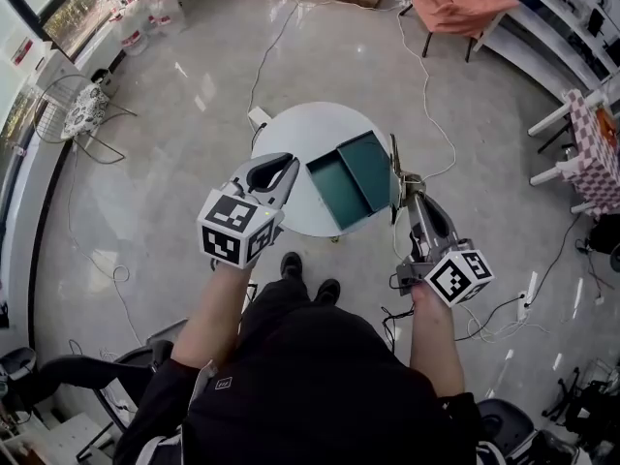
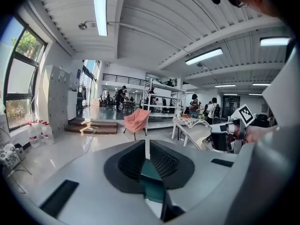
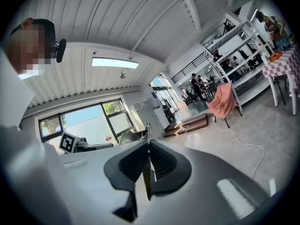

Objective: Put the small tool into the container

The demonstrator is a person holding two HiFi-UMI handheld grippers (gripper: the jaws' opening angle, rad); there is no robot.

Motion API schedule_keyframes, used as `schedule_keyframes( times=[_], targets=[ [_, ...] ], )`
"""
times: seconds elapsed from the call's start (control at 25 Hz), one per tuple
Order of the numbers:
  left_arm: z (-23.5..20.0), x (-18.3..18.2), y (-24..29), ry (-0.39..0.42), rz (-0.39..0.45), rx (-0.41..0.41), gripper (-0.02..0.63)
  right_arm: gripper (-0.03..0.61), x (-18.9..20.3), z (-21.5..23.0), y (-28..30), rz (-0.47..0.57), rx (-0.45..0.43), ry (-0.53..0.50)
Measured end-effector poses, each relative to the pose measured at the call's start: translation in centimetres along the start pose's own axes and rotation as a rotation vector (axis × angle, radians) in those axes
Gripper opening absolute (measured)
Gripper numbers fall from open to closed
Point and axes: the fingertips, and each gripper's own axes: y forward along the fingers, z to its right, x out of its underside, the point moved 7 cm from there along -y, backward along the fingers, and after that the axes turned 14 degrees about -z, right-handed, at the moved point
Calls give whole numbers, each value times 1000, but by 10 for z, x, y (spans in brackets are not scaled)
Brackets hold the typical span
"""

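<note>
My right gripper fingers pinch the small tool beside the container. My left gripper fingers are narrow and hold nothing.

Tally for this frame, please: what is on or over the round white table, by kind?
Grippers: 2 (left gripper, right gripper)
Teal container: 1
Small tool, thin and flat, clamped in the right gripper: 1
Total: 4
</note>
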Motion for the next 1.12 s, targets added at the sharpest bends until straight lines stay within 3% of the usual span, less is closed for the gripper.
schedule_keyframes(
  times=[0.44,0.72,1.12],
  targets=[
    [-63,3,37,-22,-38,42,32,20,26,18,78,-159,77,-6],
    [-69,10,65,-90,-69,49,31,20,52,50,104,-317,90,1],
    [-85,48,62,-175,-136,11,31,20,114,87,161,-603,87,-100]
  ],
)
